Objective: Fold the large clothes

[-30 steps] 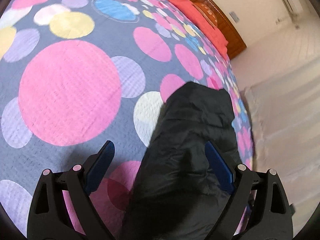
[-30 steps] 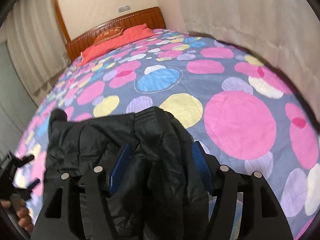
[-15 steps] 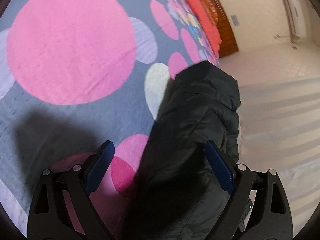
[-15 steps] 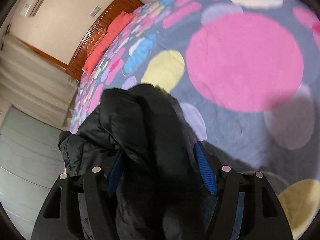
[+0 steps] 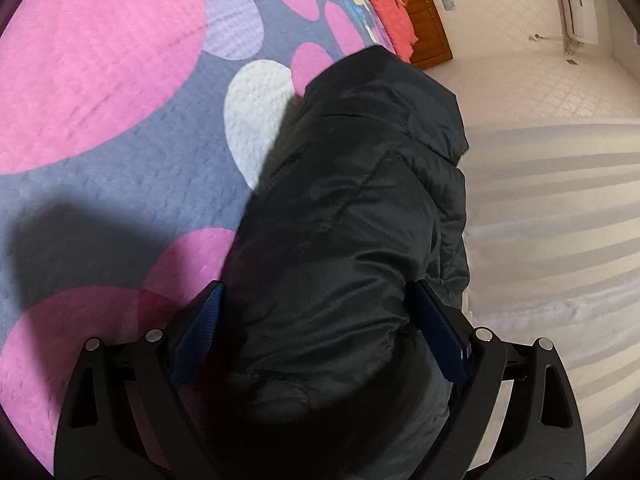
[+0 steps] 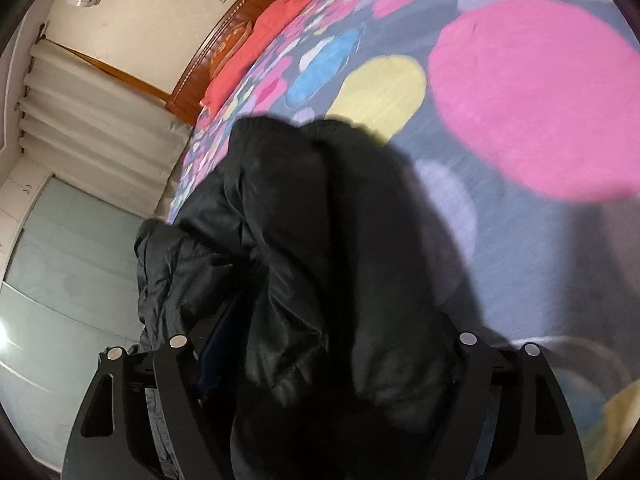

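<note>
Black padded jacket (image 5: 352, 208) bunched on dotted bedspread (image 5: 100, 80), filling left gripper (image 5: 320, 332) fingers spread wide, right gripper (image 6: 332, 340) jaws opening around it, headboard (image 6: 224, 40) at eleven o'clock.

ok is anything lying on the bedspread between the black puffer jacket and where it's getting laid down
Nothing visible does. The black puffer jacket fills both grippers' jaws, the right gripper opening, and the dotted bedspread beside and beyond it shows only its own pattern and shadows.

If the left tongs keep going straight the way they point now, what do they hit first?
The black jacket. It already bulges between the fingers of the left tongs and fills the line ahead, lying on the dotted bedspread. Beyond it lies the bed's edge, though depth there is unclear.
</note>
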Demonstrator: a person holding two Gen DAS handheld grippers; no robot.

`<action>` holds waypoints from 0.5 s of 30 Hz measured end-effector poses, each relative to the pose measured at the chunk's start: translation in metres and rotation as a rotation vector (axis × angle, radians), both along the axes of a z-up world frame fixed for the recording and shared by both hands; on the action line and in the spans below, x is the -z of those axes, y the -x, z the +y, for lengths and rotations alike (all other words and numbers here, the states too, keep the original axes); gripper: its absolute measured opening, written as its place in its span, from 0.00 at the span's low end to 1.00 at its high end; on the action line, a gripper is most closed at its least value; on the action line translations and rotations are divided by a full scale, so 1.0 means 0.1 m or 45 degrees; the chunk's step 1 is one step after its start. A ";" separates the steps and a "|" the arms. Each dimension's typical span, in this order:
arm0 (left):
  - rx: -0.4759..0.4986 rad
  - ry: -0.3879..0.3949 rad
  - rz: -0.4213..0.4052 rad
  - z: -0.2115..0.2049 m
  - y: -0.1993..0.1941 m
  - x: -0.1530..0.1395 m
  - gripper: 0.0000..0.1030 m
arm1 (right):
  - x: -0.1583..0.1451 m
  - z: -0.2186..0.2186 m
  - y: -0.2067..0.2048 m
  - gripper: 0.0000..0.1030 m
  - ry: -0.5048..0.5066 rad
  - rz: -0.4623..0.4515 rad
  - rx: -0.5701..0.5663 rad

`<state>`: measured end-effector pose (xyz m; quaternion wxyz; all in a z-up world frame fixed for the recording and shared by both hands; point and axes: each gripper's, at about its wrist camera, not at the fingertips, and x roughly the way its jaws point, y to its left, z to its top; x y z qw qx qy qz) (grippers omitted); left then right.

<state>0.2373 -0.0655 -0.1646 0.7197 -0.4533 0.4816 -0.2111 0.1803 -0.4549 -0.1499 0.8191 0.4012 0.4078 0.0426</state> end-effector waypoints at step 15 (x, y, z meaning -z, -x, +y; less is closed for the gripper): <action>0.109 -0.060 -0.037 -0.18 -0.06 -0.03 0.87 | 0.05 0.06 -0.02 0.57 -0.020 -0.002 -0.070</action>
